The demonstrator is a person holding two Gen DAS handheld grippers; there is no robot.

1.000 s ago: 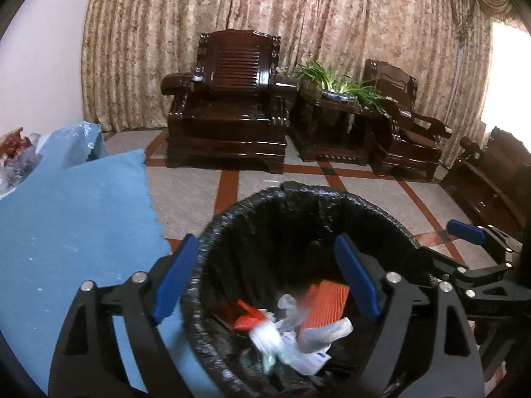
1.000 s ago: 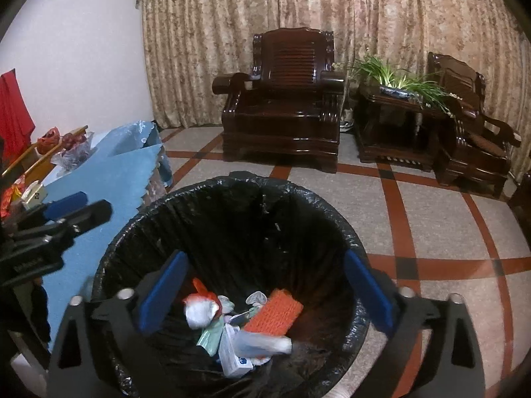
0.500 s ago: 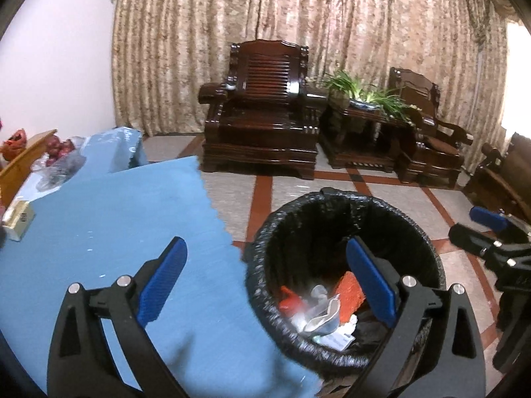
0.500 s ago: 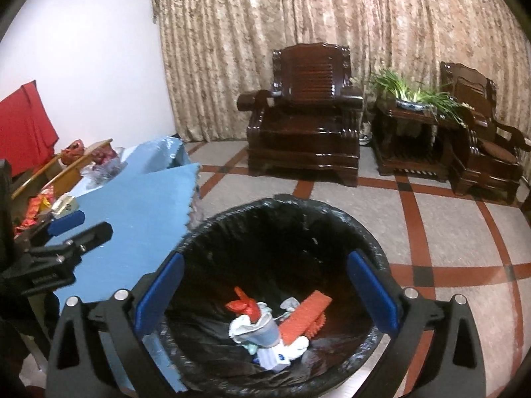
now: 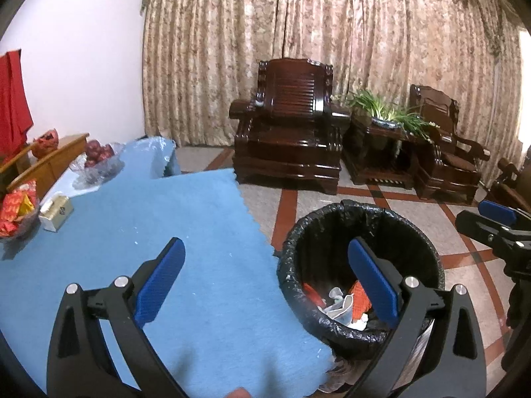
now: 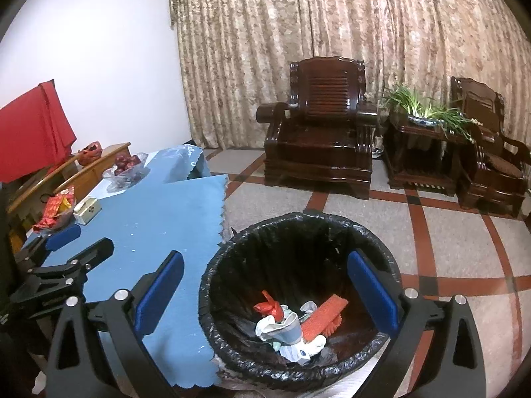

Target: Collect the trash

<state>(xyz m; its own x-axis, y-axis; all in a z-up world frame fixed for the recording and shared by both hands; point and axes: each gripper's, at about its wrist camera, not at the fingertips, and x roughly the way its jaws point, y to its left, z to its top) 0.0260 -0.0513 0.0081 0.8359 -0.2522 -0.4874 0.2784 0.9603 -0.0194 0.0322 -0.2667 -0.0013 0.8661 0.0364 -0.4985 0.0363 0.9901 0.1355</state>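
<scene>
The bin (image 6: 298, 220), lined with a black bag, stands on the floor beside the blue-clothed table (image 6: 159, 219). Inside lie a red wrapper (image 6: 268, 306), a white paper cup (image 6: 285, 326), an orange ridged piece (image 6: 323, 316) and white scraps. My right gripper (image 6: 265, 255) hangs open above the bin's mouth with nothing between its blue pads. My left gripper (image 5: 264, 243) is wide open and empty; it straddles the table's corner (image 5: 265, 252) and the bin's left rim (image 5: 292, 232). In the left wrist view only part of the trash (image 5: 341, 301) shows.
At the table's far left stand a gold box (image 5: 56, 212), a bowl of red packets (image 5: 16, 212) and a glass bowl of red fruit (image 5: 99, 161). Dark wooden armchairs (image 5: 288, 132) and a plant stand (image 5: 381, 126) line the curtain. Tiled floor (image 6: 448, 242) lies right of the bin.
Both grippers rose and drew back from the bin. The left one swung leftward over the blue cloth and its jaws spread a little wider. The blurred falling trash now lies in the bin.
</scene>
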